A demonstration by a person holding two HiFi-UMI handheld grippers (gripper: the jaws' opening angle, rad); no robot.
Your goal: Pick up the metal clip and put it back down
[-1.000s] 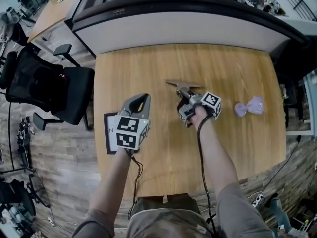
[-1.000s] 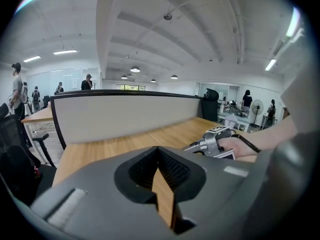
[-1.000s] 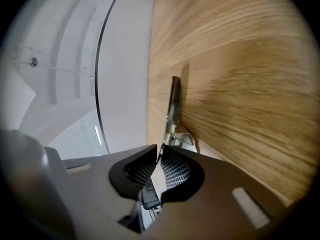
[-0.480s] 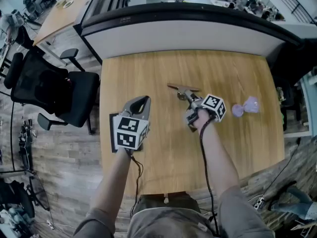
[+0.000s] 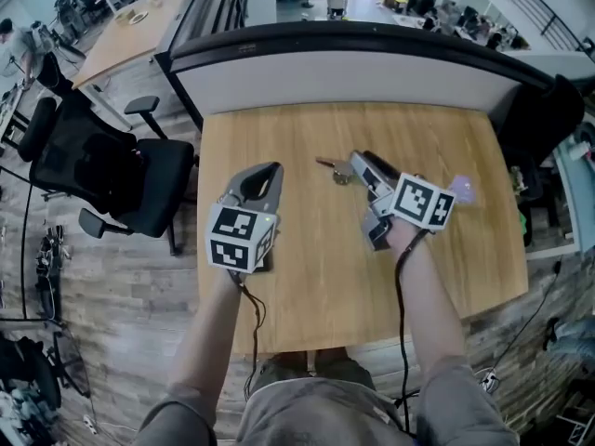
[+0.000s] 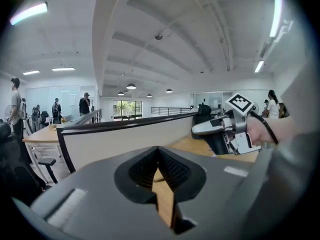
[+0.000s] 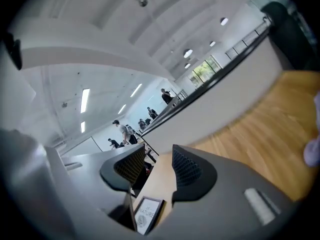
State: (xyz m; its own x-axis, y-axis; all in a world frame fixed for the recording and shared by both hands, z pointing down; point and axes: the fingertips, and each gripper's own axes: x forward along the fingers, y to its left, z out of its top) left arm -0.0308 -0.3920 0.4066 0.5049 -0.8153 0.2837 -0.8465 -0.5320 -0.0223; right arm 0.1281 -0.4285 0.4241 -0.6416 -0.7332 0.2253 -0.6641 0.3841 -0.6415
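The metal clip (image 5: 337,171) lies on the table (image 5: 307,286) near the tip of the right gripper (image 5: 361,161), whose jaws have just been opening and stand apart on nothing, evidently to release it, while the left gripper (image 5: 268,170) hangs idle, jaws together.

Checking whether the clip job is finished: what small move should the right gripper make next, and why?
Probably just draw the right gripper back toward the body. The clip lies on the table, and the jaws, just opened then eased in slightly, stand apart with nothing between them, so the put-down looks done.
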